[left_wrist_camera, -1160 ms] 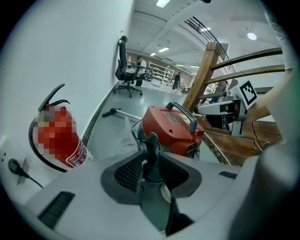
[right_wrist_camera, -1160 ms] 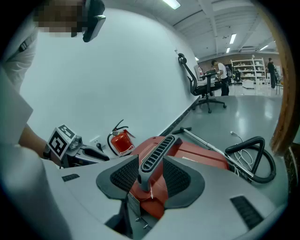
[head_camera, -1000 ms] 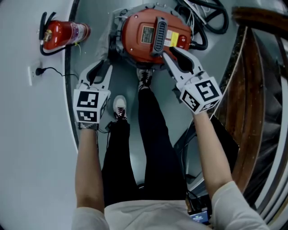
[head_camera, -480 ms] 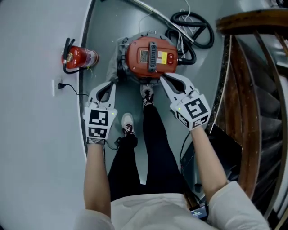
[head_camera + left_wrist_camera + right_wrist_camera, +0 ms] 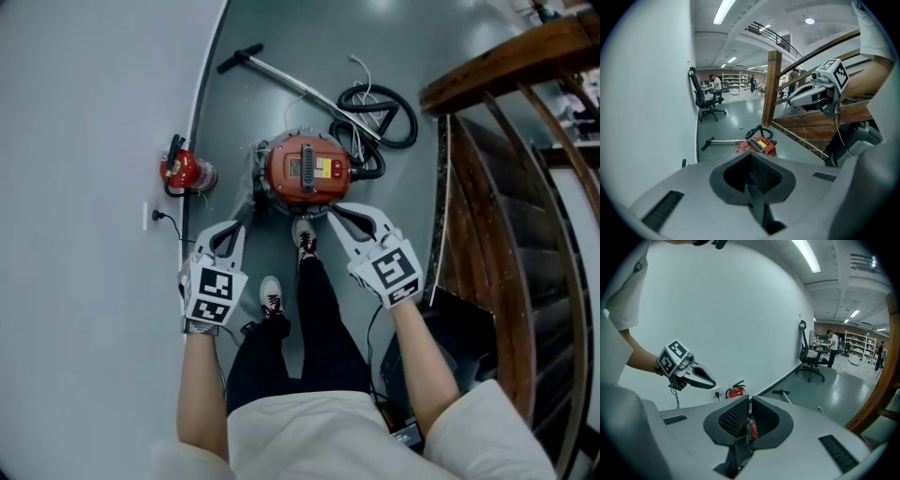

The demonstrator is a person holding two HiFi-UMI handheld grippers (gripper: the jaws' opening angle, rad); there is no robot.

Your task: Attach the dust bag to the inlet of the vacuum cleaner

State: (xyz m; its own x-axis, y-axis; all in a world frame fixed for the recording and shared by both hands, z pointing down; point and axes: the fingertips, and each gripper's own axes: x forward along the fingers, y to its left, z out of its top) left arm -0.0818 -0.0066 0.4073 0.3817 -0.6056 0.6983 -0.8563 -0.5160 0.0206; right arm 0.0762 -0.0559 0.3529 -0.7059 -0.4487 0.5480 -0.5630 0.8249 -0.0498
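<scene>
The fingers (image 5: 764, 176) of the left gripper (image 5: 751, 157) are pressed fully together with nothing between them. Those (image 5: 733, 418) of the right gripper (image 5: 749, 401) have just been closing and now stand almost together, leaving only a thin slit. A sliver of red shows low in that slit, but what it is cannot be told. Both grippers are held out in front of the person, one on each side of the legs (image 5: 309, 319), pointing forward and down. Beyond their tips and apart from both, the red vacuum cleaner (image 5: 307, 169) sits on the grey floor (image 5: 309, 37), just ahead of the forward shoe (image 5: 304, 239). Its yellow label and black handle face up. Some pale grey material lies against its left side, too small to make out. A black hose (image 5: 380, 112) coils at its far right, and a long tube (image 5: 281, 80) with a floor nozzle lies beyond it. To the left, a red fire extinguisher (image 5: 186, 172) stands at the foot of the white wall (image 5: 84, 187), near a socket (image 5: 147, 216) with a plug in it. A wooden staircase (image 5: 506, 187) runs along the right.
</scene>
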